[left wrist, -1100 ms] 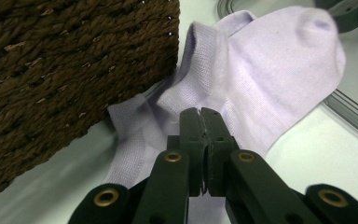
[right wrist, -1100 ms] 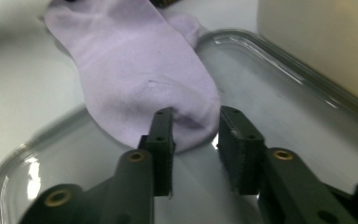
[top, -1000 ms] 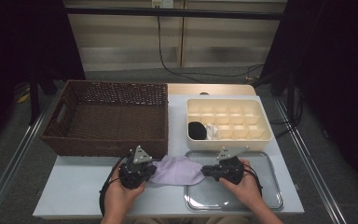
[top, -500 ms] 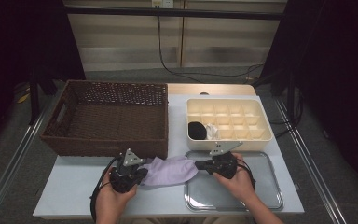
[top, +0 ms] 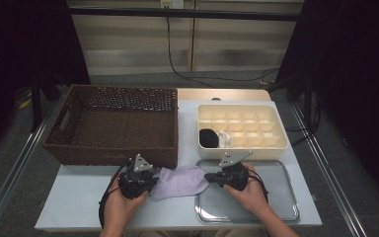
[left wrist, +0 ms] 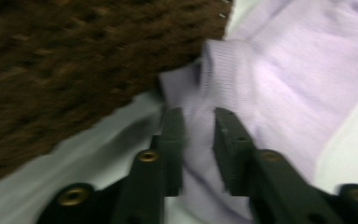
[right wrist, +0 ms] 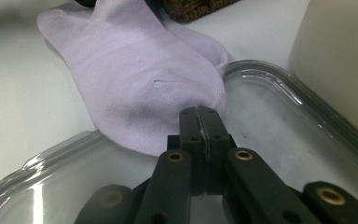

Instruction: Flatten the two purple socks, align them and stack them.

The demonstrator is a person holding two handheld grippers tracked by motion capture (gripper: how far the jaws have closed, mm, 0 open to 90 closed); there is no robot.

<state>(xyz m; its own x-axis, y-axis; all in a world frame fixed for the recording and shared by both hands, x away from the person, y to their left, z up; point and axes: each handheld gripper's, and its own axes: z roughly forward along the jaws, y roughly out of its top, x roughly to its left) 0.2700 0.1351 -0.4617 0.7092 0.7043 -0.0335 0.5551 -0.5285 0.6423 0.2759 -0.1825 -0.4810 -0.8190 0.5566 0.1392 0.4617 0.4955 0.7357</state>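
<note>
Now the lilac sock (top: 180, 181) lies stretched flat on the pale surface (top: 74, 207) between the two hands, just in front of the brown wicker basket (top: 113, 126), its toe end reaching over the rim of the clear tray (top: 276, 210). The left gripper (top: 137, 181) has its jaws spread a little, one on each side of the sock's ribbed cuff (left wrist: 200, 116). The right gripper (top: 216, 177) has its jaws pressed together at the toe edge (right wrist: 200, 105), pinching the fabric there.

Compared with half a second ago, the left hand has slid slightly forward and inward along the surface, while the right hand sits almost where it was. The sock looks somewhat flatter. The cream compartment box (top: 244, 126) beyond the tray is unmoved.
</note>
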